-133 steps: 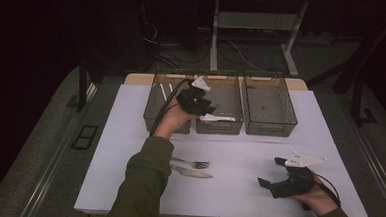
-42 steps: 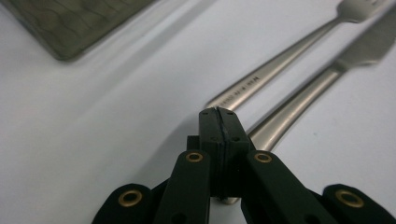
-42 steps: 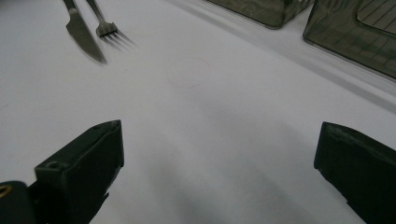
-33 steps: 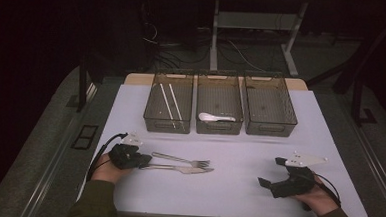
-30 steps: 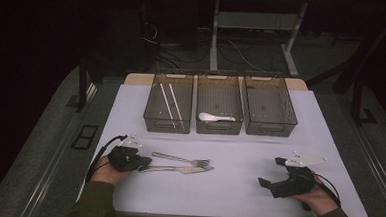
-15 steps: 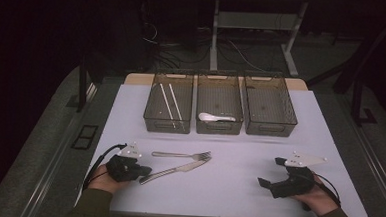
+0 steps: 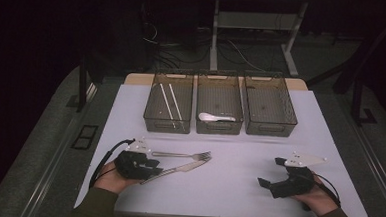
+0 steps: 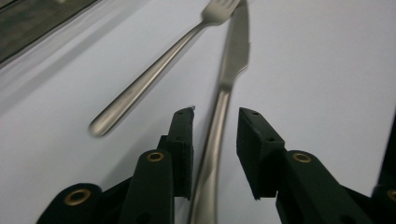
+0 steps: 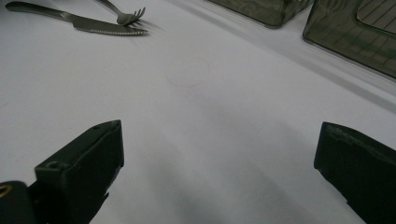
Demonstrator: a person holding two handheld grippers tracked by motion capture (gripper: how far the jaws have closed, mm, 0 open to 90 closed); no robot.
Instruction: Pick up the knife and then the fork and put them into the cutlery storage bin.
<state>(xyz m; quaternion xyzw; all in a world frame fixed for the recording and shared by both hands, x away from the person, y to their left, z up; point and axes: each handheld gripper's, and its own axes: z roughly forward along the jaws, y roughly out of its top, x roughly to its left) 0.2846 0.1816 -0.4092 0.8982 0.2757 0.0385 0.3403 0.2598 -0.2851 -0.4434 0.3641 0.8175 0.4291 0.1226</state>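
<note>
A steel knife (image 7: 178, 169) lies slanted on the white table, its tip close to the tines of a fork (image 7: 181, 155) that lies level behind it. My left gripper (image 7: 155, 167) is at the knife's handle end. In the left gripper view the knife handle (image 8: 212, 135) runs between the jaws of the left gripper (image 8: 215, 126). The jaws have just been opening, and gaps show beside the handle. The fork (image 8: 154, 74) lies to its left. My right gripper (image 7: 270, 171) rests near the front right, wide open on bare table (image 9: 219, 137).
Three dark mesh bins stand in a row at the back. The left bin (image 7: 151, 104) holds two thin white sticks, the middle bin (image 7: 200, 101) a white spoon (image 7: 215, 117), and nothing shows in the right bin (image 7: 290, 111). The table's front edge runs just below both hands.
The knife, which lay beside the fork, has swung so that its handle sits nearer the front edge. My left gripper went with the handle and its jaws have parted. The right gripper kept still.
</note>
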